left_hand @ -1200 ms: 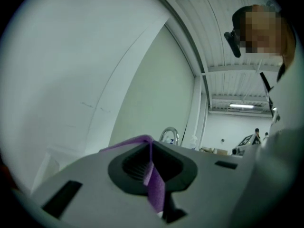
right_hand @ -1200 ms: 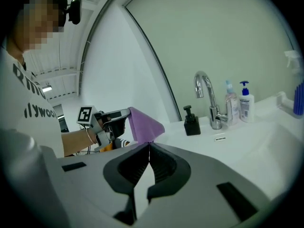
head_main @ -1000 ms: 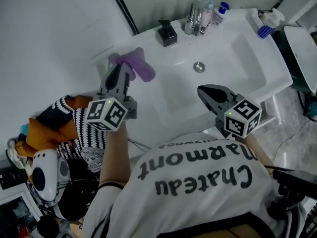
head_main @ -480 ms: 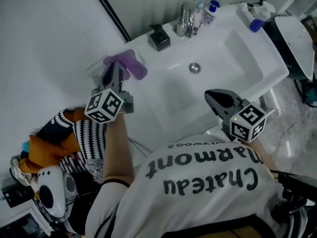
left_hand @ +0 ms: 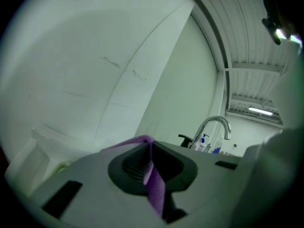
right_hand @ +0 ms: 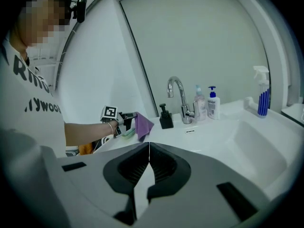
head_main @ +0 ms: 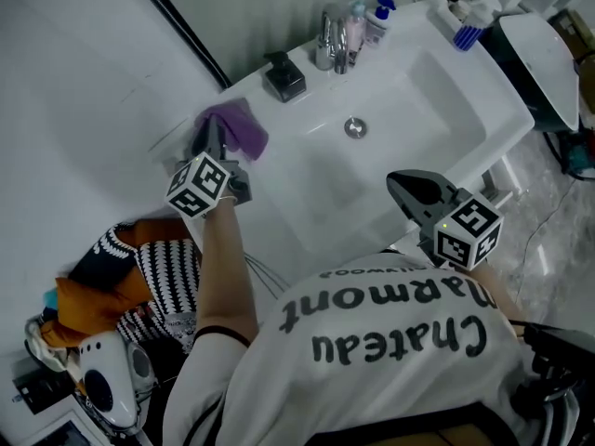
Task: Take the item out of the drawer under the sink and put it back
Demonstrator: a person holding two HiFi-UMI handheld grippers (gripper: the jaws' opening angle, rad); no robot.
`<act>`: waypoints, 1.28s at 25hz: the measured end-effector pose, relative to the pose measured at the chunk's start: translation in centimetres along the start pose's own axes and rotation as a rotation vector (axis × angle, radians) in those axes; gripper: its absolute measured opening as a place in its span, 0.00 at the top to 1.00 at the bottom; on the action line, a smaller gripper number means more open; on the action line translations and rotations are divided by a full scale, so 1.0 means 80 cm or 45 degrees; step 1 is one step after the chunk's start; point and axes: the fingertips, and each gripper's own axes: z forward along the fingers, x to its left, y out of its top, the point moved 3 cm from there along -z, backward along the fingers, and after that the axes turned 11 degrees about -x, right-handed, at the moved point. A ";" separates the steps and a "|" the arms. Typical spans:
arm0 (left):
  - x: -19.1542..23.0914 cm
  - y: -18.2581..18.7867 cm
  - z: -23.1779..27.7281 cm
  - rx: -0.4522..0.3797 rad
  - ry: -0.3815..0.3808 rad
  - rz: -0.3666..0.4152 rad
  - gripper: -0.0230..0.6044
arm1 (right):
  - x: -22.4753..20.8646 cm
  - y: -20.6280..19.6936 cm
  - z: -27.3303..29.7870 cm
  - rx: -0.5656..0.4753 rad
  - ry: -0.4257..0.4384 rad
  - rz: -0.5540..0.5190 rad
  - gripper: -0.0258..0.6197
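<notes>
Near edge of the bench (head_main: pixel 275 111): right gripper (head_main: pixel 398 180) is hovering over the front rim of the basin (head_main: pixel 381 147), its fingers (right_hand: pixel 166 165) closed together on nothing, and it is barely shifting from a second ago. Left end of the bench: left gripper (head_main: pixel 210 134) is pinching the purple cloth (head_main: pixel 240 130), fingers (left_hand: pixel 128 167) clamped on a fold that is running up between them. Over the last second this gripper has been sinking and sliding outward, so the cloth is now hanging low, just above the bench's left end, short of the soap dispenser (head_main: pixel 284 77). Whether it is touching the surface is unclear. Far edge: tap (head_main: pixel 332 35) and bottles are standing untouched. Reading: the item is already out of the drawer, which no view is showing. Taking-out looks nearly finished; the return is still ahead.
</notes>
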 end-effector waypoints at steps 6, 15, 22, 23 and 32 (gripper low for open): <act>0.013 -0.018 0.022 0.024 0.032 0.055 0.93 | -0.005 -0.006 -0.002 -0.002 -0.034 0.010 0.94; 0.019 -0.048 0.042 0.110 0.062 0.105 0.92 | -0.007 -0.012 -0.001 0.022 -0.053 0.026 0.94; 0.032 -0.077 0.044 0.245 0.139 0.178 0.93 | -0.016 -0.023 -0.004 0.039 -0.083 0.036 0.94; 0.034 -0.079 0.044 0.260 0.148 0.183 0.92 | -0.017 -0.024 -0.004 0.041 -0.087 0.040 0.94; 0.038 -0.093 0.047 0.375 0.199 0.277 0.92 | -0.018 -0.024 -0.002 0.040 -0.081 0.045 0.94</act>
